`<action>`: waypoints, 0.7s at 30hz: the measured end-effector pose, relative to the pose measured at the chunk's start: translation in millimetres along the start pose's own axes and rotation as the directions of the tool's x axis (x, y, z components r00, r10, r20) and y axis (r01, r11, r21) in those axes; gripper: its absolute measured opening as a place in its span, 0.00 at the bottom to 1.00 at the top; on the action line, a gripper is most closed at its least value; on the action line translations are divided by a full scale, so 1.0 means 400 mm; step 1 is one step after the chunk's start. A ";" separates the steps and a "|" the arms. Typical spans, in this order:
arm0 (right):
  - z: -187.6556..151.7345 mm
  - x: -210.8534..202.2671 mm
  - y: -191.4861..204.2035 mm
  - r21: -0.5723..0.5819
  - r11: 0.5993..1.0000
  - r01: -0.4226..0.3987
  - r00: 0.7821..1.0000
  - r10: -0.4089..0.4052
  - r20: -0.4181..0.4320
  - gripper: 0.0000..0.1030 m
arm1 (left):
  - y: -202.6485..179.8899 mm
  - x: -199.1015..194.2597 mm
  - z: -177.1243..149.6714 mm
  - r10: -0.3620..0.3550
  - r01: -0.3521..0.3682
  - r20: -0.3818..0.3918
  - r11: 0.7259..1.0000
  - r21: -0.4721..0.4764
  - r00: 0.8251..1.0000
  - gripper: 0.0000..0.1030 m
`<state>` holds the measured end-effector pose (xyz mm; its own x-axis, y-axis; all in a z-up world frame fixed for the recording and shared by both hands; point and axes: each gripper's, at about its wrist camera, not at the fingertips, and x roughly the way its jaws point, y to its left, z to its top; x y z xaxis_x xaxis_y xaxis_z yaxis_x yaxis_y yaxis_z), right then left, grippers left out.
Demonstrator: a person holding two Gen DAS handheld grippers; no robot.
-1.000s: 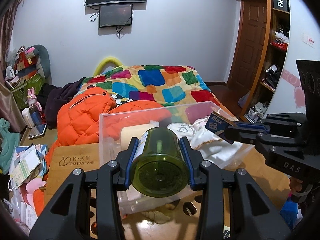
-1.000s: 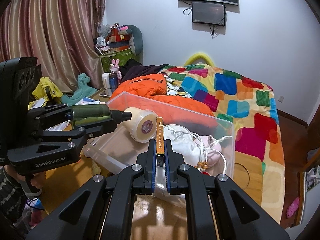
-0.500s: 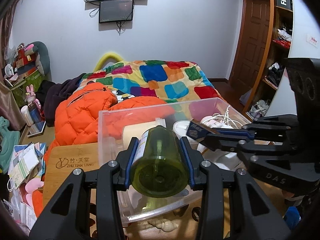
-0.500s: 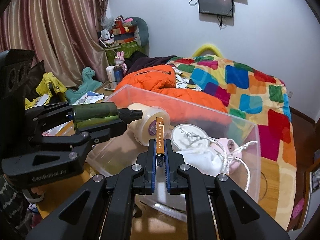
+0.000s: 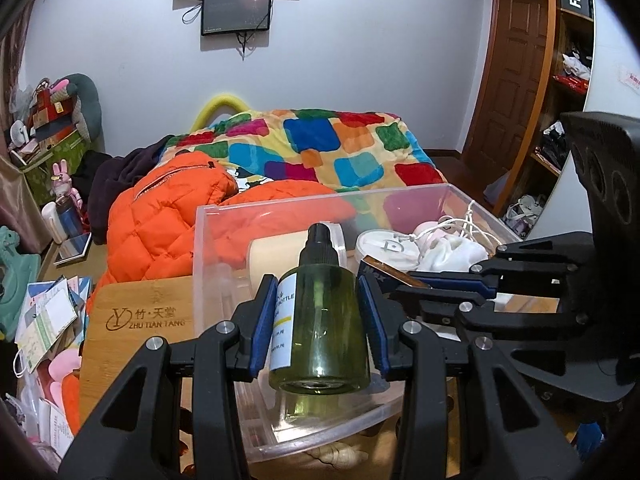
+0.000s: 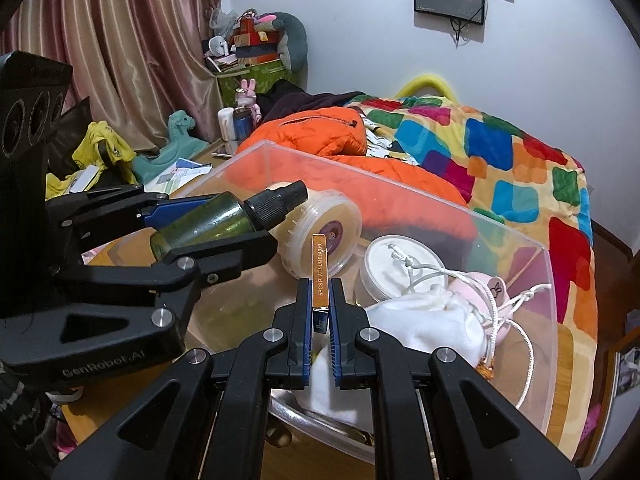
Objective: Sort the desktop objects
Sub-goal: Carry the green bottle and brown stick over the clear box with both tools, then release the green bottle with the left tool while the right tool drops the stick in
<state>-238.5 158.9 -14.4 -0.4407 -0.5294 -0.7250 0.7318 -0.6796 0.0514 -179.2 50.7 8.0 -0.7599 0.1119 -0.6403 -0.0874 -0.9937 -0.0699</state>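
Behind your grippers a bed with a patchwork blanket (image 5: pixel 332 148) fills the room, an orange puffer jacket (image 5: pixel 160 216) heaped at its near end, and a clear plastic bin (image 5: pixel 224 216) sits on the wooden desktop (image 5: pixel 132 316) right ahead of both sets of jaws.

Your left gripper (image 5: pixel 316 320) is clamped on a green spray bottle (image 5: pixel 320 328), one blue pad pressed to each side of its body. The bottle tilts forward and up from the jaws, black nozzle cap pointing out over the bin's interior, base nearest you (the white label faces the left-hand pad).

Your right gripper (image 6: pixel 320 316) has its jaws pinched tight on a razor blade pack (image 6: pixel 320 276), a thin orange packet reading "5PCS PLATINUM BLADES". It stands upright on edge between the pads, its upper half sticking out beyond the fingertips, also held above the bin.

Just past the left jaws, inside the bin, a cream-coloured round tub (image 6: pixel 320 232) lies on its side. Beyond the right jaws a white round jar (image 6: pixel 404 272) sits beside it, and to the right of those jaws a white drawstring pouch (image 6: pixel 432 324) rests with its cord (image 6: pixel 516 300) trailing over a pink case (image 6: pixel 492 292).

The two grippers sit close together, left beside right, not touching.
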 end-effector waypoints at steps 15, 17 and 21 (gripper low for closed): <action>-0.001 0.004 0.005 -0.002 1.000 0.029 1.000 -0.029 0.001 0.07 | -0.005 0.003 -0.005 0.006 -0.006 -0.006 1.000 0.018 1.000 0.40; -0.001 -0.003 0.006 0.002 1.000 0.018 1.000 -0.018 0.003 0.07 | -0.002 0.001 -0.005 -0.011 0.011 -0.009 1.000 0.006 1.000 0.40; -0.003 -0.020 0.004 0.011 1.000 -0.012 1.000 0.012 0.002 0.07 | -0.001 -0.011 -0.006 -0.018 0.018 -0.006 1.000 0.000 1.000 0.44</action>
<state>-233.0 162.7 -9.4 -0.4332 -0.5383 -0.7229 0.7310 -0.6790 0.0675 -174.3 50.8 8.7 -0.7541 0.1294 -0.6438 -0.1011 -0.9916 -0.0809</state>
